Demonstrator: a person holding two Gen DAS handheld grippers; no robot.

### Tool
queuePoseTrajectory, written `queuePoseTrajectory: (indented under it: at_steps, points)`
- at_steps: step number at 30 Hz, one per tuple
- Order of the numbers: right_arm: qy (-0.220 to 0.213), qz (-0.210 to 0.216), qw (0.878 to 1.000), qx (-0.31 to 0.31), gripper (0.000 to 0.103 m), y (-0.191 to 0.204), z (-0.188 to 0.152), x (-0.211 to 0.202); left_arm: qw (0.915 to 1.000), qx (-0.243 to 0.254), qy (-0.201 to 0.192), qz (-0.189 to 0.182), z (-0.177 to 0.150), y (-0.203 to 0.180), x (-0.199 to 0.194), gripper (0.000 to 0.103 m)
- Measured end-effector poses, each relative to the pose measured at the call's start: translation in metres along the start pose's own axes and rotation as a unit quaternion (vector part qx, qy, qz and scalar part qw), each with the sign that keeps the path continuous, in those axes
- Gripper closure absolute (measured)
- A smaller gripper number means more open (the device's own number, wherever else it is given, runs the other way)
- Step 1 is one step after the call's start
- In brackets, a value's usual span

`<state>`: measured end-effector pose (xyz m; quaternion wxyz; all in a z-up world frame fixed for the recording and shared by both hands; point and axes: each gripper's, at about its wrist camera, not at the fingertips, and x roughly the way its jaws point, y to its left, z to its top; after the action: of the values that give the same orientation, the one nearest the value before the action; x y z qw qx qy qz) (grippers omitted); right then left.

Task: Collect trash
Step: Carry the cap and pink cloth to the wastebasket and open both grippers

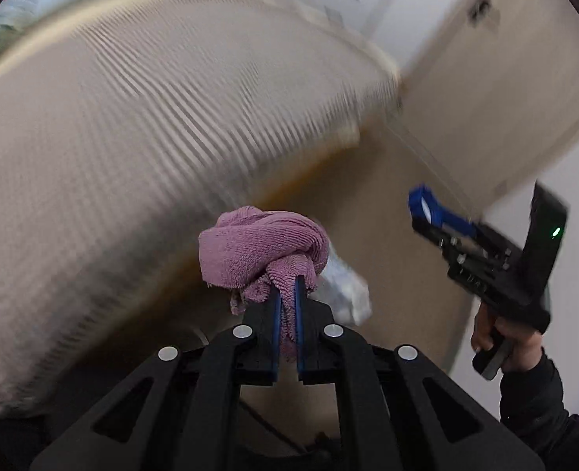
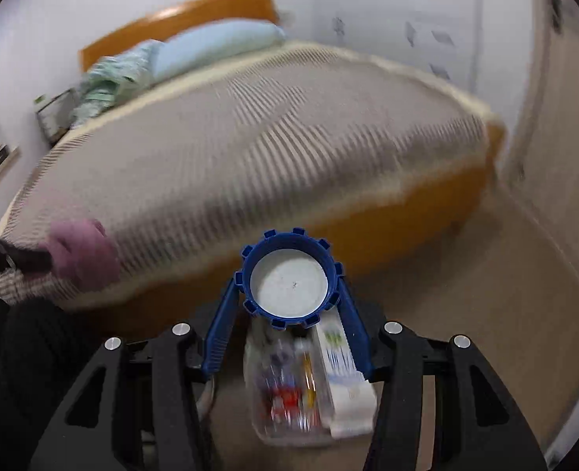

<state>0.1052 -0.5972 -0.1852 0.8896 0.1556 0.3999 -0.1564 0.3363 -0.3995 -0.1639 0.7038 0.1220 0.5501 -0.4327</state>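
**Both hands full, right by the bed**

Left gripper (image 1: 288,286) has its fingers clamped tight on a bunched-up pink cloth (image 1: 260,247), with something white and blurry (image 1: 348,290) just behind it at 3 o'clock. Right gripper (image 2: 289,274) has its blue fingers pressed on either side of a blue lid (image 2: 289,235) on a clear jar (image 2: 289,384) stuffed with colourful wrappers. Striped bed (image 2: 230,149) fills the view at 12 o'clock; tan floor (image 2: 485,294) below. Everything's pretty smeared.

Left tongs (image 1: 287,286) clamped, right tongs (image 2: 288,274) gripping
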Motion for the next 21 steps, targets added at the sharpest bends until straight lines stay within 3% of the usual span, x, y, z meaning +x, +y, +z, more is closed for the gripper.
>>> queuePoseTrajectory:
  at_steps: [2,5,9,14,15,17,18,19,21]
  points:
    - [0.029,-0.005,0.999,0.032,0.053,-0.021,-0.028,0.014,0.9972,0.02,0.072,-0.009,0.0,-0.017,0.053,0.1]
    - [0.07,-0.013,0.995,0.074,0.053,-0.045,-0.07,0.032,0.9879,0.048,0.147,-0.011,0.008,-0.028,0.113,0.1]
    - [0.11,-0.018,0.988,0.104,0.053,-0.06,-0.103,0.05,0.9771,0.057,0.205,-0.004,0.028,-0.029,0.187,0.1]
    - [0.151,-0.009,0.984,0.096,0.053,-0.056,-0.12,0.079,0.971,0.038,0.235,0.017,0.038,-0.013,0.272,0.098]
    - [0.155,-0.009,0.984,0.09,0.053,-0.054,-0.12,0.084,0.9731,0.038,0.226,0.02,0.039,-0.009,0.29,0.095]
    - [0.167,-0.005,0.983,0.081,0.053,-0.049,-0.12,0.098,0.9786,0.019,0.202,0.032,0.044,0.005,0.318,0.064]
    - [0.173,-0.003,0.982,0.08,0.053,-0.047,-0.121,0.104,0.9813,0.004,0.189,0.033,0.047,0.011,0.33,0.038]
    - [0.179,-0.001,0.981,0.08,0.053,-0.045,-0.122,0.11,0.9829,-0.017,0.181,0.03,0.046,0.021,0.341,0.031]
    - [0.193,0.002,0.978,0.076,0.053,-0.042,-0.129,0.122,0.9801,-0.052,0.19,0.026,0.04,0.036,0.35,0.03]
